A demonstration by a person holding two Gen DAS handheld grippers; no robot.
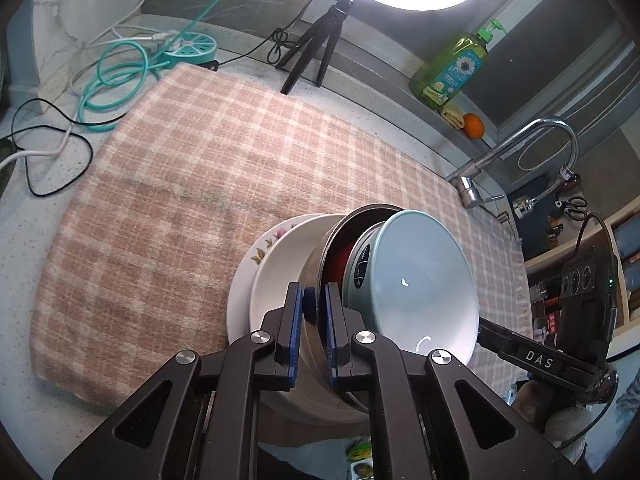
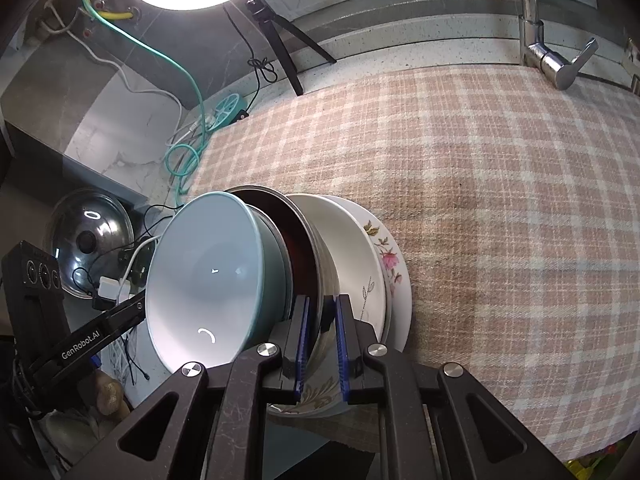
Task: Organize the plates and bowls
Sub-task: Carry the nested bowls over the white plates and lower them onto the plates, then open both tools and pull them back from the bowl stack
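A nested stack of dishes is held tilted over the near edge of the plaid cloth. It holds a light blue bowl inside a steel bowl, then a white bowl and a floral plate. My left gripper is shut on the steel bowl's rim. My right gripper is shut on the stack's rim from the opposite side. The blue bowl, the steel bowl, the white bowl and the floral plate show in the right wrist view.
A ring light on a black tripod stands at the back of the counter. Teal and white cables lie at the back left. A tap, a green soap bottle and an orange are at the right. A steel pot lid lies left.
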